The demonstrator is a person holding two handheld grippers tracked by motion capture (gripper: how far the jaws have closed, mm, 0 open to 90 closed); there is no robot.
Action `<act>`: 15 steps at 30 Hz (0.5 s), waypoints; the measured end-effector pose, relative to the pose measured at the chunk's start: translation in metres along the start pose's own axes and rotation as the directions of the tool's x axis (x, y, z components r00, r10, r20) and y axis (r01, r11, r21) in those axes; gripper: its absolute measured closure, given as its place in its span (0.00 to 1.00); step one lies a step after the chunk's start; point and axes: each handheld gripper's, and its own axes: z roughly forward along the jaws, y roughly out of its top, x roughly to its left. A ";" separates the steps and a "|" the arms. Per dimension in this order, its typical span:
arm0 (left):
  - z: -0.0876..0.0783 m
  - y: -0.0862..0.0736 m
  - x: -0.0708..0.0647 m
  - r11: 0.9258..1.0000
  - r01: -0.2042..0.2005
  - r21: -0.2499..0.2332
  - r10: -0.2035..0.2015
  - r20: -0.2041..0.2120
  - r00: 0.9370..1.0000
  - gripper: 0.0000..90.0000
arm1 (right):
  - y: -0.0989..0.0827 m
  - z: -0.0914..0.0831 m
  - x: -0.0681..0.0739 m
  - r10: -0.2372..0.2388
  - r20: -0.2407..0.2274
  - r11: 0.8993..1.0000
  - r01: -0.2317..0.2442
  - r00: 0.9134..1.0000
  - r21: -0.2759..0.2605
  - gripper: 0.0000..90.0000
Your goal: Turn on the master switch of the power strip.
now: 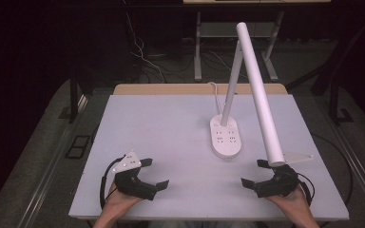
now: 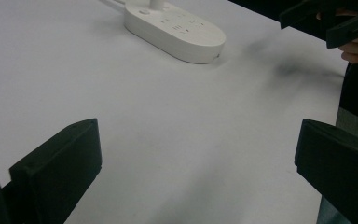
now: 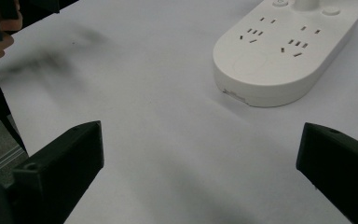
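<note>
Matte black left gripper (image 1: 154,174) and right gripper (image 1: 254,173), jaws spread; smooth white oval lamp base (image 1: 226,136) between.

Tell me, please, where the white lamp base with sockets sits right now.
In the high view, the lamp base sits right of the table's centre, ahead of the right gripper.

Lab: bare test table (image 1: 161,133), floor cables (image 1: 142,57).

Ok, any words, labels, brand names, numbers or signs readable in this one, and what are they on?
None can be read. The white lamp base carries socket slots and two round buttons, with no printed text that shows. The white table, left gripper and right gripper, both open, show no lettering either.
</note>
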 end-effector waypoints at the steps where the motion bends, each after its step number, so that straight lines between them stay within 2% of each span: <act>1: 0.000 0.001 0.000 1.000 0.000 0.009 0.000 0.000 1.000 0.00 | 0.000 0.000 0.000 -0.001 0.000 1.000 0.001 1.000 0.000 0.00; 15: 0.005 0.014 0.005 0.996 0.009 0.087 -0.012 0.042 0.999 0.00 | 0.000 -0.002 -0.001 0.008 0.000 1.000 -0.008 1.000 -0.005 0.00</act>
